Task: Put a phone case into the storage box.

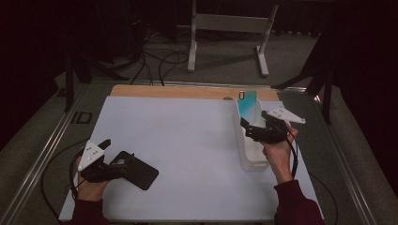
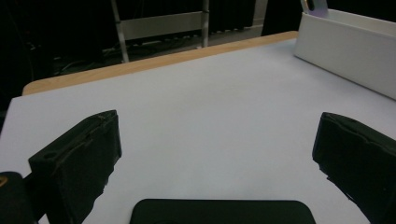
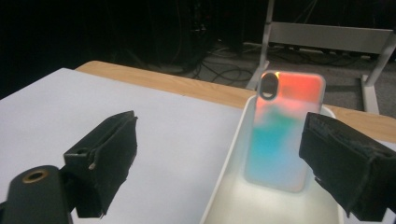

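White mat [image 1: 187,140] on wooden table [image 1: 178,91]; dark room, floor cables [image 1: 159,63]

Black phone case [image 1: 136,171], flat on the white mat at near left, lying just ahead of the left gripper [image 1: 104,149]; iridescent orange-to-teal phone case [image 3: 280,128], oval camera cutout at top, leaning upright against the far end of a white bin [image 1: 248,154].
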Available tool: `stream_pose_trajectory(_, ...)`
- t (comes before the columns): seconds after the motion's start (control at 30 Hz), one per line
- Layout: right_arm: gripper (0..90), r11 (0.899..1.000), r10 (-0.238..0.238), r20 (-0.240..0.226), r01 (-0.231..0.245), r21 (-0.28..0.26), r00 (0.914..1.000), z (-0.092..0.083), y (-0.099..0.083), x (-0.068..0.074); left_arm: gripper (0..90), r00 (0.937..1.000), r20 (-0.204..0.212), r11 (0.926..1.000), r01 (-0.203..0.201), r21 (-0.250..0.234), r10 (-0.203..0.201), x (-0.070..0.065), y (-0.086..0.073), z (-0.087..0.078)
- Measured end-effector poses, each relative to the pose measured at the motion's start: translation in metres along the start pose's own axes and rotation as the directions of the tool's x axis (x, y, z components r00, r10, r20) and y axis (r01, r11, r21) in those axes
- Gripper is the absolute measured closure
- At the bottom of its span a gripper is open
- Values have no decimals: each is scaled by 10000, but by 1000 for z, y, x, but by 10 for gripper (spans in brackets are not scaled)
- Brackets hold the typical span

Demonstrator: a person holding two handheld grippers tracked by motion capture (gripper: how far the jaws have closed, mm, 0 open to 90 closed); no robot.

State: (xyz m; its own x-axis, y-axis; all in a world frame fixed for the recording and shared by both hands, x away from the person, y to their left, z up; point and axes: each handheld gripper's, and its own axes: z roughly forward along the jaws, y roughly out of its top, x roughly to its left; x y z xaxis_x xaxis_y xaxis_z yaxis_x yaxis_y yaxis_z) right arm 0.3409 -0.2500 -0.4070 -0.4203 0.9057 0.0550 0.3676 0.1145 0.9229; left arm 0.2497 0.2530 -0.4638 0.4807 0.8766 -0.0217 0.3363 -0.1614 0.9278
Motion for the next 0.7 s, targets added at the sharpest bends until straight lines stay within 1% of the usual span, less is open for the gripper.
stream_pose_trajectory(0.1, 113, 9998, 58, -122, -60, -186, 9999, -9, -9, 3, 16, 10000, -57, 10000, 40, 92, -40, 2, -1, 0)
stream_pose_trajectory(0.13, 113, 9995, 15, -98, -18, -328, 10000, -13, -13, 4, 16, 10000, -69, 9999, 70, 77, -70, 2, -1, 0)
stream_pose_trajectory(0.27, 111, 9990, -42, -175, 34, -453, 9998, -23, -27, 7, 16, 9999, -95, 9999, 56, 106, -55, 2, -1, -1)
stream_pose_trajectory(0.37, 105, 9985, -12, -145, 4, -554, 9999, -30, -38, 9, 16, 9999, -118, 9998, 100, 172, -98, 4, -2, 0)
stream_pose_trajectory(0.4, 102, 9981, -65, -105, 59, -620, 9999, -32, -42, 9, 16, 9999, -142, 9998, 90, 202, -88, 4, -2, 0)
stream_pose_trajectory(0.43, 102, 9980, -32, -68, 28, -630, 10000, -34, -45, 9, 16, 9998, -184, 9997, 95, 228, -91, 5, -3, -1)
stream_pose_trajectory(0.57, 101, 9952, 139, 28, -136, -970, 9999, -42, -58, 8, 25, 9995, -211, 9994, 235, 247, -230, 8, -4, -2)
stream_pose_trajectory(0.6, 101, 9953, 143, 14, -141, -954, 9999, -44, -60, 8, 27, 9994, -250, 9994, 233, 274, -226, 9, -4, -3)
stream_pose_trajectory(0.7, 101, 9948, -8, 145, 23, -1017, 9999, -48, -66, 7, 43, 9985, -470, 9990, 307, 334, -291, 11, -5, -5)
